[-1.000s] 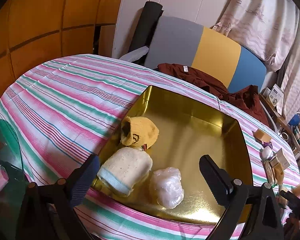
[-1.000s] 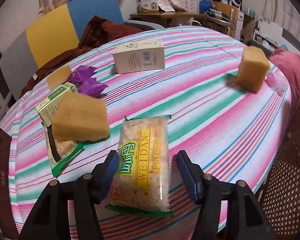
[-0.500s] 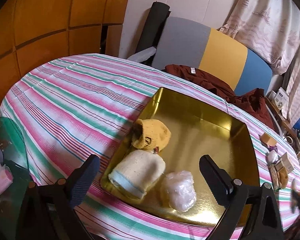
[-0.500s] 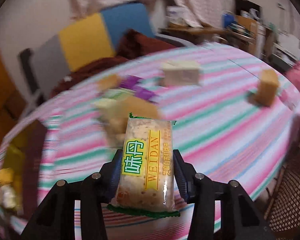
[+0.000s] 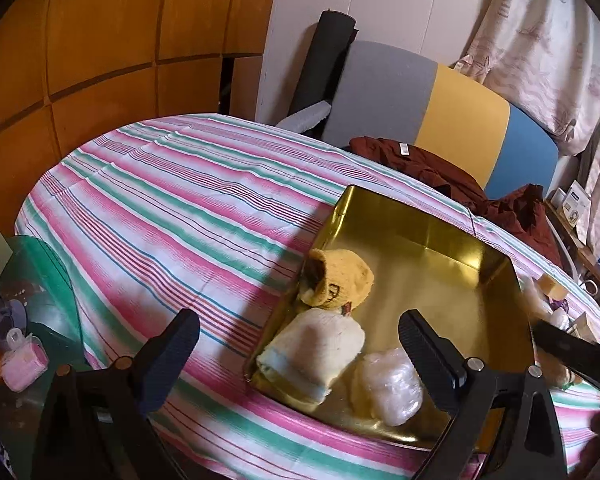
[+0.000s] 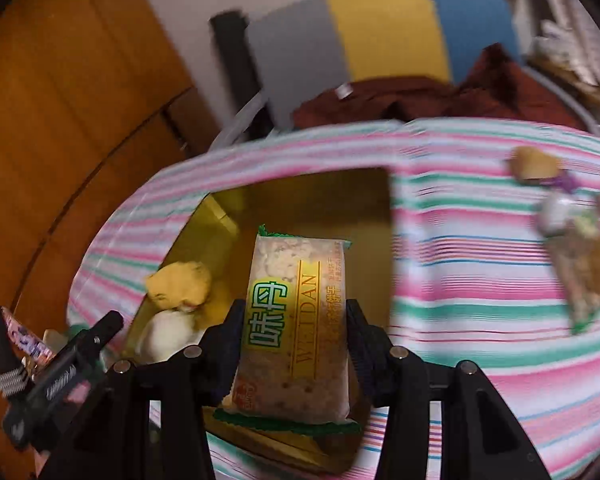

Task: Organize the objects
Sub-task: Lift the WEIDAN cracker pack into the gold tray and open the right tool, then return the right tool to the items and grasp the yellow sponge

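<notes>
Judging progress as partial: the gold tray ahead of the spread, empty left gripper contains three items, the right gripper clamps the cracker packet above it, unreleased, and other snacks lie to its right.

The right-wrist view is smeared with motion; the small items at the table's right edge are too blurred to name; the cracker packet hides part of the gold tray floor behind it; in the left-wrist view the right gripper is cut off by the frame edge, and clutter beyond the tray is perhaps sponges
</notes>
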Demonstrator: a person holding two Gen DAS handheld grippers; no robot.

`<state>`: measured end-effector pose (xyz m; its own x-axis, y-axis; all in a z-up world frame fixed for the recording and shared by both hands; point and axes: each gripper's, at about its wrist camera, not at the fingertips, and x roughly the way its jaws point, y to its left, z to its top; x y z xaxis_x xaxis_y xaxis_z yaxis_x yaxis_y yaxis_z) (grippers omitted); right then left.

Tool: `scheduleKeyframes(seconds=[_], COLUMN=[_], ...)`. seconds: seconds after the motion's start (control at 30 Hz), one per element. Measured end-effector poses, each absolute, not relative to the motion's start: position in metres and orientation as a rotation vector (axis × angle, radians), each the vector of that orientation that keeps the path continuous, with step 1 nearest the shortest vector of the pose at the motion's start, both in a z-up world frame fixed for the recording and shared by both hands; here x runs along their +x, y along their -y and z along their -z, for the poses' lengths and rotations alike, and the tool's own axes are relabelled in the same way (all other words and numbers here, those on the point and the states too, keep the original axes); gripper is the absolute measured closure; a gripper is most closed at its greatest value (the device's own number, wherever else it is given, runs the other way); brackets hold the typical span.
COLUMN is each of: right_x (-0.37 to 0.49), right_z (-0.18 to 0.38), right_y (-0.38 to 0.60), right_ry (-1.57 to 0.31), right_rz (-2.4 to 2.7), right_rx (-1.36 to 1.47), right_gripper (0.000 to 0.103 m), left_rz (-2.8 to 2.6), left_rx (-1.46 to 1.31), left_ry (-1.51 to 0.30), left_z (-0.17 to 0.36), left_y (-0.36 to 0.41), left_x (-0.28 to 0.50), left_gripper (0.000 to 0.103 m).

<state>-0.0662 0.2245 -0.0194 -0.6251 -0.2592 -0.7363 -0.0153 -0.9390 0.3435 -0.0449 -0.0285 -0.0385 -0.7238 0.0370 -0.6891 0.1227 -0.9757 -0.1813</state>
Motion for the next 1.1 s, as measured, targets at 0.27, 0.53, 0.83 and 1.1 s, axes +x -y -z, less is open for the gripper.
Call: scheduleKeyframes(seconds=[0.27,0.53,0.83,1.1], right_x=[-0.134,-0.142,-0.090,-0.037], right_z=[0.072,0.072,0.036,0.008], right_y=[-0.177,-0.168,-0.202,-0.260], right_ry=[0.499,0.622,0.570,0.459], right_rz=[2.563,2.499,2.563,2.797], right_rx=[1.522,1.486,1.259,1.109], right_gripper=[0.055,0.054,0.053,0.053], left_rz=[2.832,2.819,2.882,2.961], left_rx=[1.161,1.165,1.149,1.138], left_ry=[-0.358,-0.403,-0.357,-0.314], left_z=[0.040,0.041,0.036,0.030], left_y=[0.040,0.047,0.030,0.011], left_x=[-0.042,-0.043,-0.038,-0.030], left_gripper=[0.003,0.003,0.003,0.002])
